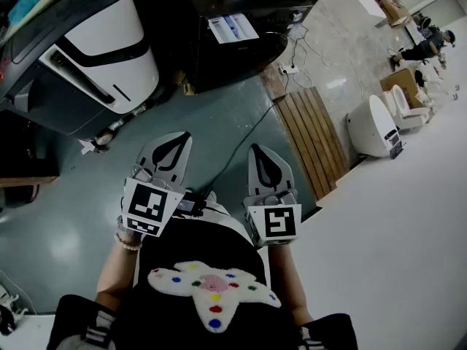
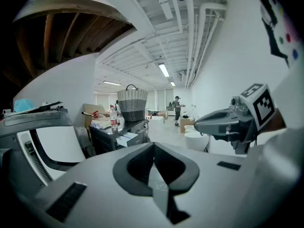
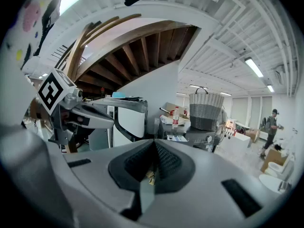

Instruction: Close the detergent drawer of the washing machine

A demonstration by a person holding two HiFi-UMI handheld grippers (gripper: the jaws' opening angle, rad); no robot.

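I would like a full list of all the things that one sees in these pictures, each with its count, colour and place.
washing machine: 1, white and dark grey, upper left of the head view
table: 1, black, right of the machine
bottle: 1, clear with a red label, on the table
basket: 1, woven, pale over grey, on the table
slatted board: 1, brown wood, on the floor right of centre
toilets: at least 2, white, on the floor at the right
distant person: 1, dark clothes, far end of the room
left gripper: 1, grey, jaws shut and empty, held before the body
right gripper: 1, grey, jaws shut and empty, beside the left one
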